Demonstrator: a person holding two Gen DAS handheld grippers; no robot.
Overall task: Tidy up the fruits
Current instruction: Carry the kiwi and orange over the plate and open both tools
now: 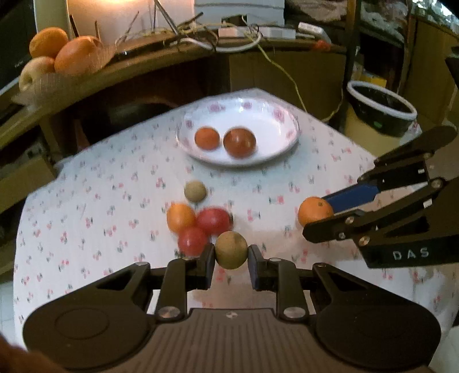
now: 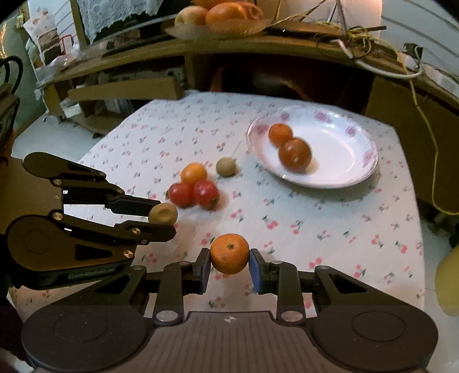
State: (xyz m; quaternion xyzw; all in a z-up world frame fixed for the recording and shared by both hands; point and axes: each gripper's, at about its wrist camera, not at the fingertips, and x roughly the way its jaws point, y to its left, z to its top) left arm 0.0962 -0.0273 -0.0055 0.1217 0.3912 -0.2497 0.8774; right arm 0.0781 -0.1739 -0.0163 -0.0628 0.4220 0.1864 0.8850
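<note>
Left wrist view: left gripper [image 1: 231,255] clamps a tan fruit [image 1: 231,250], right gripper [image 2: 229,255] clamps an orange [image 2: 229,253], both lifted short of the plate [image 1: 282,114], probably bound for it

We see a cherry-print tablecloth [image 1: 114,200] over the table | a wooden shelf [image 1: 160,57] behind it | tangled white cable [image 1: 238,46] and yellow cord [image 1: 287,74] on the shelf | a black bin with a white rim [image 1: 381,112] at the right | lace cloth [image 2: 114,14] hanging at far left
</note>
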